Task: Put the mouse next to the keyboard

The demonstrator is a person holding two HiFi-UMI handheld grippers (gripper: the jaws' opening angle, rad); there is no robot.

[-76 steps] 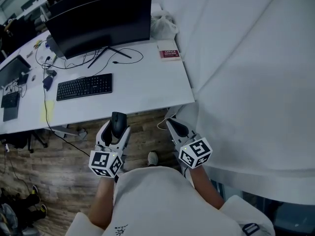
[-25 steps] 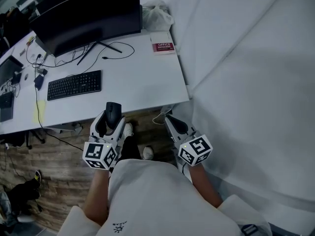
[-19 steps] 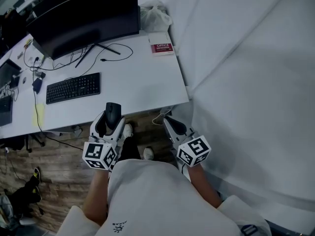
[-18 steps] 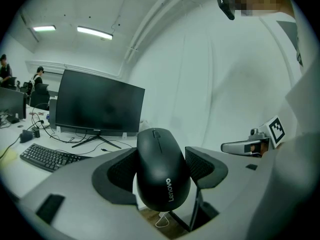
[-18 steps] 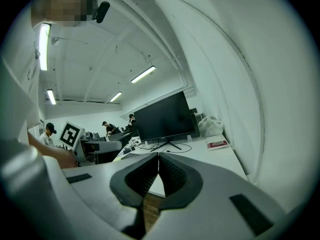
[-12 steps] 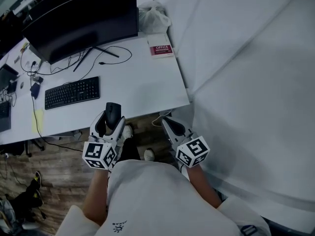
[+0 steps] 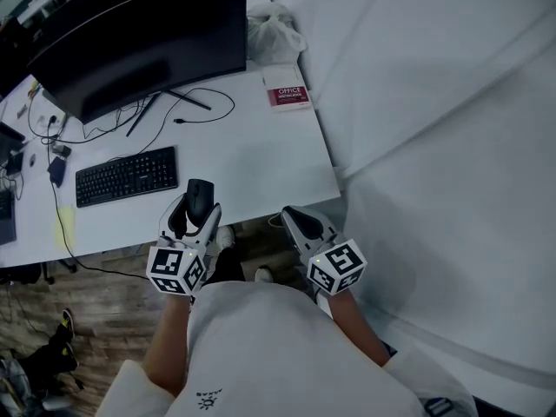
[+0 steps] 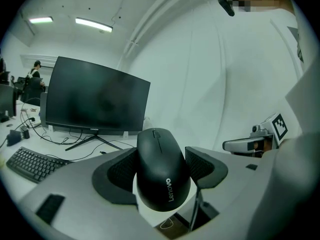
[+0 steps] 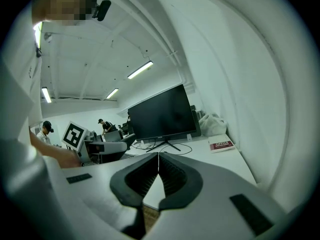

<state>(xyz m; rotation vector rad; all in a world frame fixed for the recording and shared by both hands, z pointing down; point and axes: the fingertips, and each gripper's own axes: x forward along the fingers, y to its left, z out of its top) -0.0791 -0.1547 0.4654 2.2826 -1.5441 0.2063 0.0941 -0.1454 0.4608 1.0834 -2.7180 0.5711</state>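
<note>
A black mouse [image 7: 200, 197] [image 8: 161, 170] sits clamped between the pads of my left gripper [image 7: 197, 207] [image 8: 160, 166], held at the front edge of the white desk [image 7: 261, 159]. The black keyboard [image 7: 127, 175] [image 8: 30, 162] lies on the desk to the left, ahead of the mouse. My right gripper [image 7: 291, 220] [image 9: 158, 172] hangs just below the desk's front edge with its tips touching and nothing between them.
A large dark monitor [image 7: 139, 37] [image 9: 161, 112] stands behind the keyboard with cables [image 7: 187, 111] trailing from it. A red and white book [image 7: 287, 95] and a plastic bag [image 7: 274, 33] lie at the desk's far right. White curtain [image 7: 434, 146] hangs close on the right. Wooden floor [image 7: 104, 294] lies below.
Both grippers have drifted toward the desk; the mouse now overlaps its front edge. The left gripper's hold on the mouse is unchanged and the right stays closed.
</note>
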